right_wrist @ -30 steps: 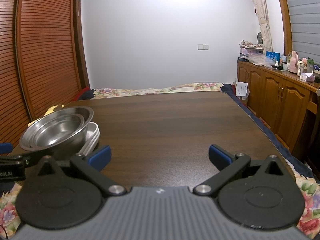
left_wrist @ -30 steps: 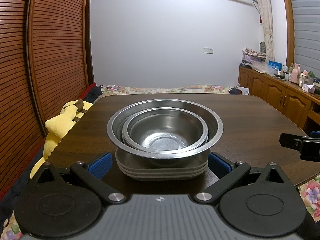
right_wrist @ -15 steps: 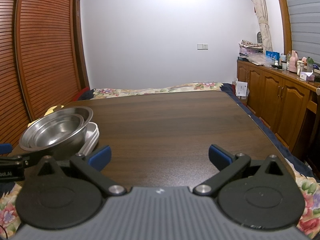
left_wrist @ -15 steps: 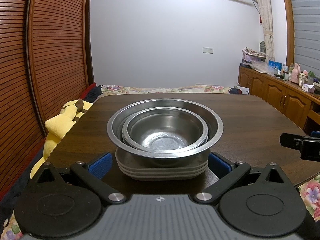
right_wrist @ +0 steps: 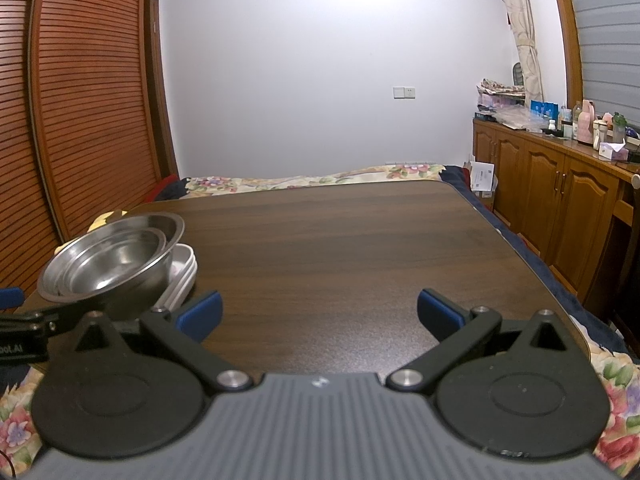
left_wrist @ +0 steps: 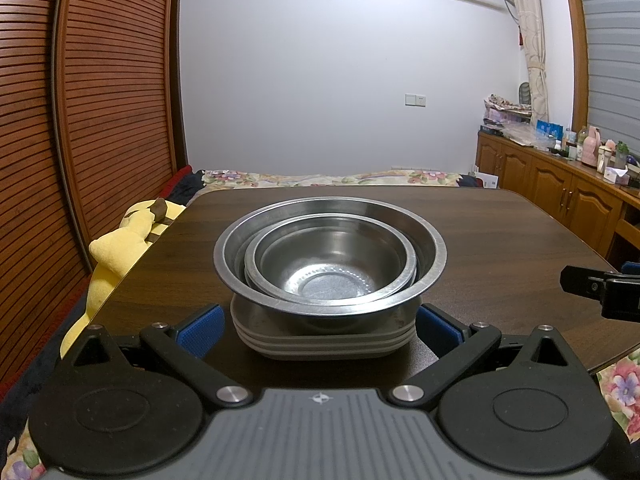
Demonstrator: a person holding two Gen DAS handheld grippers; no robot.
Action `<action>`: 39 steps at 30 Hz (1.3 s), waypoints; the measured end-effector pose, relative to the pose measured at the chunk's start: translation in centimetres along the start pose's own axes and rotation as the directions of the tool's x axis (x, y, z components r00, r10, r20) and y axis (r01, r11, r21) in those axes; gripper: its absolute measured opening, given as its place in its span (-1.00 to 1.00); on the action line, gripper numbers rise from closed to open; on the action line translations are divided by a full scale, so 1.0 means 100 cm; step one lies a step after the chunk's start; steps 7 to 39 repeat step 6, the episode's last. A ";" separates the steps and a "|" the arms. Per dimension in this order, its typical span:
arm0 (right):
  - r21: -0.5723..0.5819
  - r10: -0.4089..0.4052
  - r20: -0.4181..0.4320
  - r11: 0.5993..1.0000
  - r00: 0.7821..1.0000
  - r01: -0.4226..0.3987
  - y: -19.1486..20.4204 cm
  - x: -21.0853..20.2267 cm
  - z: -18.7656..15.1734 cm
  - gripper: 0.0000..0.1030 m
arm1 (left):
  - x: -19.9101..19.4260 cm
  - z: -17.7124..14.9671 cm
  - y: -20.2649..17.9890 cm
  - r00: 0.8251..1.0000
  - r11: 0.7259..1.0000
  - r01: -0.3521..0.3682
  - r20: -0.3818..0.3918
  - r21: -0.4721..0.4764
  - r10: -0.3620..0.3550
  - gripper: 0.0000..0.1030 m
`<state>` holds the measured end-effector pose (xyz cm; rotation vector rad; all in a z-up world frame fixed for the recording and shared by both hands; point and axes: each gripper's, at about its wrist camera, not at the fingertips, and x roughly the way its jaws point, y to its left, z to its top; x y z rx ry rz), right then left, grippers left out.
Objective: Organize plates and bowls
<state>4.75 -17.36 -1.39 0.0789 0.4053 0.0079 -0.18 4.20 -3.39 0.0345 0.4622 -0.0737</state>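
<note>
Steel on steel: I see a small bowl (left_wrist: 328,258) nested in a large bowl (left_wrist: 434,248), both sitting on a stack of grey plates (left_wrist: 320,344) at 12 o'clock of my left gripper (left_wrist: 318,326), whose jaws stand wide apart either side of the stack. My right gripper (right_wrist: 318,312) is spread open over bare dark wood table (right_wrist: 360,248), the stack at its 10 o'clock.

I've got the stack of plates (left_wrist: 324,342) and nested steel bowls (left_wrist: 330,256) filling the lower centre of my left view, wedged between spread fingers. My right view shows bare table (right_wrist: 340,248) ahead; only that stack (right_wrist: 120,264) crowds its lower left.
</note>
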 end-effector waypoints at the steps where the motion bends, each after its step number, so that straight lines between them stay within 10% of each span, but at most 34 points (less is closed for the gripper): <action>1: 0.000 0.000 0.000 1.000 1.000 0.000 0.000 0.000 0.000 1.00 | 0.000 0.000 0.000 1.000 1.000 0.000 0.000 0.000 0.000 1.00; 39: 0.002 -0.001 -0.001 1.000 1.000 0.001 -0.001 -0.001 -0.001 1.00 | 0.000 -0.002 0.000 1.000 1.000 0.000 -0.002 0.002 0.000 1.00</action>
